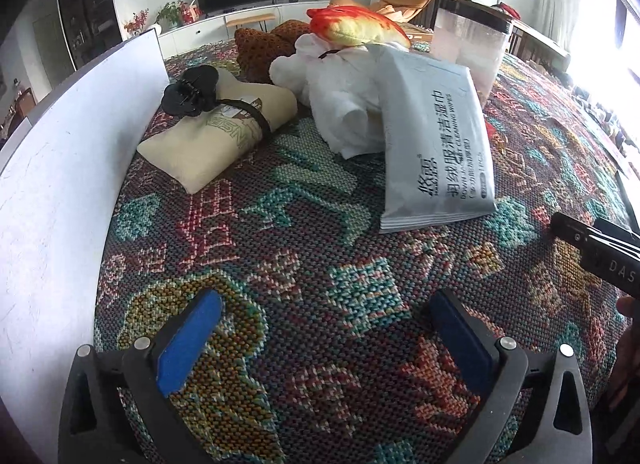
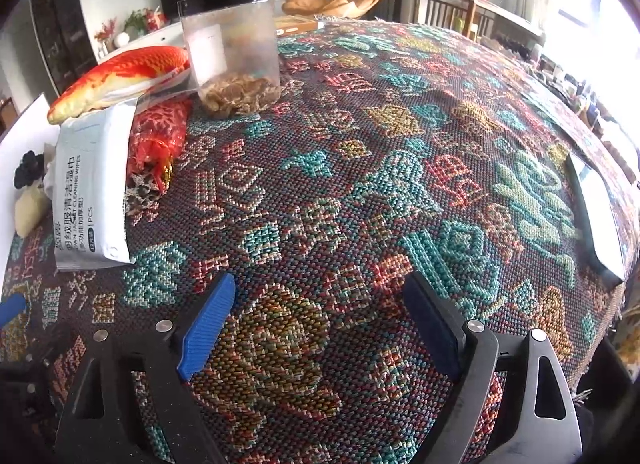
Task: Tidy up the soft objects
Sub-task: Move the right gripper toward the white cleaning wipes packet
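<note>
Soft objects lie in a pile on the patterned cloth. A cream rolled cloth [image 1: 216,136] tied with a black band lies at the left, a black hair claw [image 1: 191,91] on it. A white rolled towel [image 1: 340,104] lies behind a grey wipes pack [image 1: 434,144], which also shows in the right wrist view [image 2: 90,188]. A red-yellow plush fish [image 1: 356,26] lies on top, also in the right wrist view [image 2: 120,80]. A brown knitted item [image 1: 266,48] lies behind. My left gripper [image 1: 328,324] is open and empty. My right gripper [image 2: 320,312] is open and empty.
A white board [image 1: 72,152] stands along the left. A clear plastic jar [image 2: 232,52] with a black lid holds brown bits. A red mesh item [image 2: 158,136] lies beside the pack. A phone-like flat device [image 2: 596,216] lies at the cloth's right edge.
</note>
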Available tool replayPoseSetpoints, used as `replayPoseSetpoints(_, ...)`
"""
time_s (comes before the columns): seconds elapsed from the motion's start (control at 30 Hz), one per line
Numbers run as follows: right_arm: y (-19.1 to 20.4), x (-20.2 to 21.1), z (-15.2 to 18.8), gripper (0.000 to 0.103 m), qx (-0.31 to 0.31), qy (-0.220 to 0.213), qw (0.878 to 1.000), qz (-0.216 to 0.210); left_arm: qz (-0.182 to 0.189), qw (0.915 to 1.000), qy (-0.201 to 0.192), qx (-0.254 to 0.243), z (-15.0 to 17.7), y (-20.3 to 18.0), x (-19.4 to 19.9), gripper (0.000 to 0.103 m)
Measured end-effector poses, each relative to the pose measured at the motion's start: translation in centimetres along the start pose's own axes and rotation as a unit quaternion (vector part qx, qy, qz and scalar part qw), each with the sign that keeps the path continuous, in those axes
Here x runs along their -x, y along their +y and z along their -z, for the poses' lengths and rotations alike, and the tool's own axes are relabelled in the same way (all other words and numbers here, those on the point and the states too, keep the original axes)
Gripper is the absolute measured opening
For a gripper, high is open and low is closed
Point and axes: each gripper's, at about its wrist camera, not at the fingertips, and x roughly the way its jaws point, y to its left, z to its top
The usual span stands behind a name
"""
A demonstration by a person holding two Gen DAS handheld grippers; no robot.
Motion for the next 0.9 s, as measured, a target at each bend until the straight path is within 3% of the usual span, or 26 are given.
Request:
replayPoseSetpoints(0.23,0.1,0.0,0.0,0.09,0.0,-0.001,1.0,0.001,0.002,1.0,-0.005,0.006,-1.9,1.8,-1.1,0.103)
replayPoseSetpoints(0.53,0.1,0.0,0.1,0.09,-0.002,-0.005,1.0,0.001,0.011,0.9995,0.027,-0.011,-2.4,1.7,-1.4,0.103)
replayPoseSetpoints(0.9,0.2,0.0,0.1,0.092,-0.002,-0.008,1.0,0.001,0.012,0.9998,0.003,-0.014,-1.9,1.8,-1.1,0.103)
